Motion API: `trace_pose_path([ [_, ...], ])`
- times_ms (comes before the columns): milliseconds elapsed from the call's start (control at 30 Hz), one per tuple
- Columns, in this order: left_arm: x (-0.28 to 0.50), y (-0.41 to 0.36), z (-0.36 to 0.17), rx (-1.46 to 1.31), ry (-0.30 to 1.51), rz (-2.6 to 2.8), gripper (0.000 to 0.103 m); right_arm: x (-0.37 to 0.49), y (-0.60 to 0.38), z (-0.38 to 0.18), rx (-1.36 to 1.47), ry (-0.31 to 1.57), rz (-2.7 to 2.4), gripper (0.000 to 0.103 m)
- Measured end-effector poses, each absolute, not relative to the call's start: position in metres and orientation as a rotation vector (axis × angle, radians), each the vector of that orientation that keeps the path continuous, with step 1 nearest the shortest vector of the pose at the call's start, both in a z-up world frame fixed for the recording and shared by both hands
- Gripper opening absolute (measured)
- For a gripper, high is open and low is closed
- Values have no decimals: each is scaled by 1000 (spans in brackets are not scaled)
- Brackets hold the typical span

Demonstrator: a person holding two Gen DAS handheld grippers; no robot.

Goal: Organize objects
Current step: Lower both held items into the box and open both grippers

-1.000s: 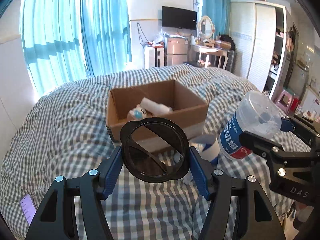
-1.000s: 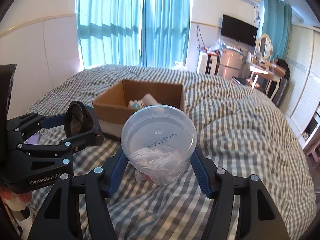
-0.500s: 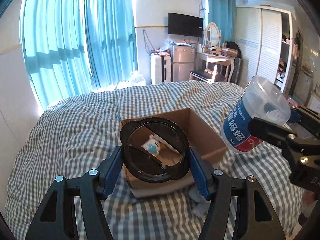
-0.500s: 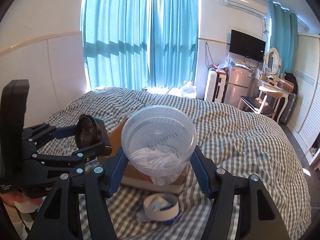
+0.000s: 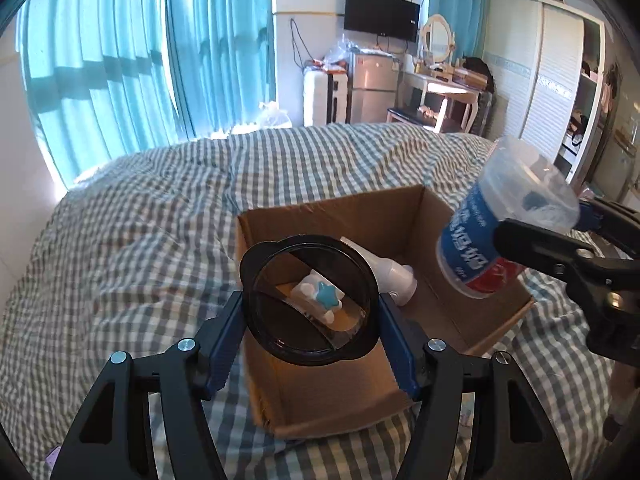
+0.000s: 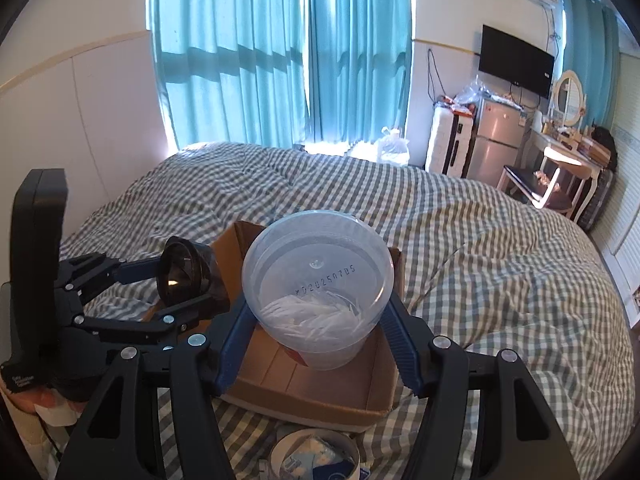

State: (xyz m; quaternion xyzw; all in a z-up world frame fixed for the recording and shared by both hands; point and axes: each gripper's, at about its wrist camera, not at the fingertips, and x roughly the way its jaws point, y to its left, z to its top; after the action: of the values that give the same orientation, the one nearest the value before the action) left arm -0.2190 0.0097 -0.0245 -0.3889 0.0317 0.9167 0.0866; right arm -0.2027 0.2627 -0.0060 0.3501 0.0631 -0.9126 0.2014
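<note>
My left gripper (image 5: 312, 312) is shut on a dark see-through round lid (image 5: 310, 300) and holds it above the near left part of an open cardboard box (image 5: 460, 320). My right gripper (image 6: 318, 316) is shut on a clear plastic jar (image 6: 318, 284) with white sticks inside and a blue label (image 5: 472, 248); it hangs over the box (image 6: 312, 388). In the box lie a white bottle (image 5: 394, 276) and a small white and blue item (image 5: 320, 294). The left gripper with the lid (image 6: 184, 276) also shows in the right wrist view.
The box stands on a bed with a grey checked cover (image 5: 140, 260). A roll of tape (image 6: 316, 456) lies on the cover at the box's near side. Teal curtains (image 5: 140, 60), a small fridge (image 5: 372, 84) and a dressing table (image 5: 448, 92) stand beyond the bed.
Both grippers have moved forward over the box, each keeping its object. The box now sits below the lid and the jar, and the tape roll has slid toward the near edge of view.
</note>
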Motion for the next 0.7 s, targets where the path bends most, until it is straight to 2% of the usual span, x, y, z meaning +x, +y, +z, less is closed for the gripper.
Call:
trace_pose_path([
  [433, -229, 30, -55, -1194, 93, 2606, 66, -220, 260, -48, 1035, 205, -2496, 62],
  [700, -231, 31, -59, -1185, 80, 2607, 66, -218, 258, -49, 1042, 182, -2476, 62],
])
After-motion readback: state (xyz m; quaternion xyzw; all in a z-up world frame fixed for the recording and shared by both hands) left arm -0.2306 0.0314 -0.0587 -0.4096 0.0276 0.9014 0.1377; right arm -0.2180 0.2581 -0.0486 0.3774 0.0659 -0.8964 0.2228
